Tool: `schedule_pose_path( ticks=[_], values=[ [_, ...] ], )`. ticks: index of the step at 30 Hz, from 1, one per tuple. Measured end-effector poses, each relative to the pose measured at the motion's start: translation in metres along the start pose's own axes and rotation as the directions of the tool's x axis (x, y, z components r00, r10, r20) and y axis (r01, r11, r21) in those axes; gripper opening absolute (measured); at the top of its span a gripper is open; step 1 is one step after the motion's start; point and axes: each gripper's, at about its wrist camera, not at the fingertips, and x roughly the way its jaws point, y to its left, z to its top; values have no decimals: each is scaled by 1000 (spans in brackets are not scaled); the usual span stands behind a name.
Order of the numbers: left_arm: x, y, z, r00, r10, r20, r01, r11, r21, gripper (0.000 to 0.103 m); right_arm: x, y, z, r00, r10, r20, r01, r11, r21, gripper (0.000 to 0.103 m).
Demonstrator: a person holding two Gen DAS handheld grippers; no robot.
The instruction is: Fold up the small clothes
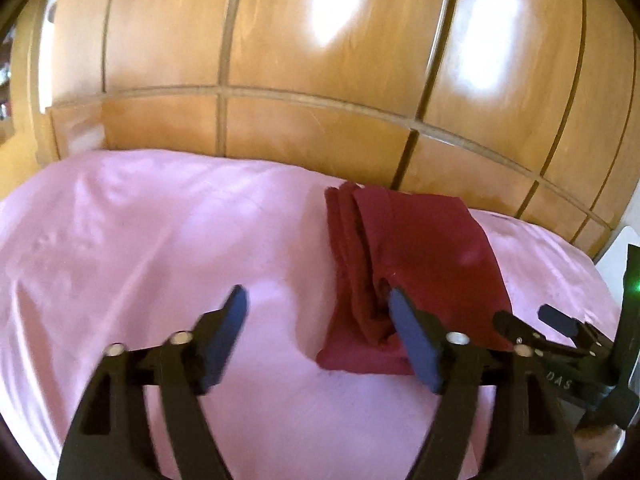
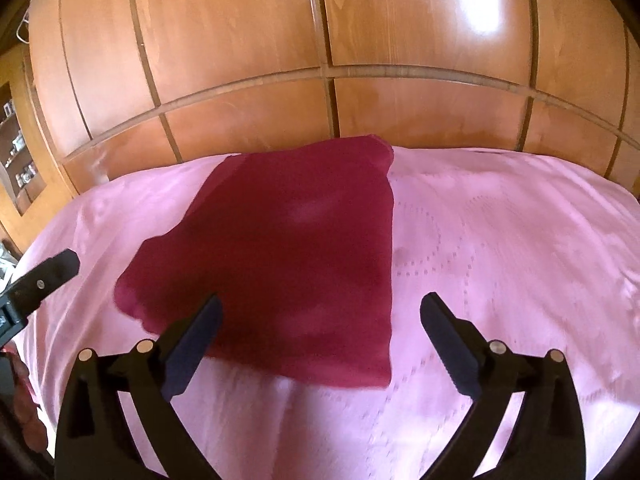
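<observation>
A pink sheet covers the bed, faintly stitched with dotted curves on its right part. Behind it stands a glossy wooden wardrobe of tall panelled doors (bright patches of light glare on them). At far left, open shelves hold small items too blurred to identify.

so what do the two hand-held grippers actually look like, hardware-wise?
Both are matte black. The left hand-held gripper has two flat, dark blue-grey pads on black slotted arms with silver pivot pins. The right hand-held gripper matches, its right finger edge toothed. Seen from the left wrist, the right unit's body carries pale "DAS" lettering and a green light. No cables or sleeves show.
</observation>
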Motion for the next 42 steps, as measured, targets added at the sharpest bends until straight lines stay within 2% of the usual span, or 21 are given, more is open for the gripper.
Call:
schedule_pose_path(
  ticks=[5, 7, 13, 15, 20, 30, 42],
  values=[
    [-21, 0, -10, 998, 46, 31, -46, 999, 7, 79, -21, 9, -15, 1000, -6, 19, 6, 1000, 1, 100],
    [-26, -1, -15, 999, 46, 28, -46, 999, 12, 83, -29, 13, -20, 999, -15, 34, 16, 1000, -10, 100],
    [-42, -1, -32, 997, 77, 28, -78, 997, 17, 84, -52, 27, -33, 996, -39, 78, 45, 997, -67, 100],
    [-45, -2, -37, 996, 81, 29, -81, 996, 21, 90, -60, 32, -36, 993, -51, 103, 60, 995, -82, 100],
    [-55, -7, -46, 994, 98, 37, -100, 994, 41, 91, -71, 40, -41, 988, -60, 143, 76, 991, -109, 100],
    [-66, -11, -53, 990, 122, 67, -127, 990, 65, 99, -70, 37, -45, 989, -61, 131, 74, 992, -98, 100],
    [-63, -10, -51, 991, 126, 50, -129, 989, 75, 99, -68, 36, -45, 990, -63, 125, 75, 993, -88, 100]
  ],
)
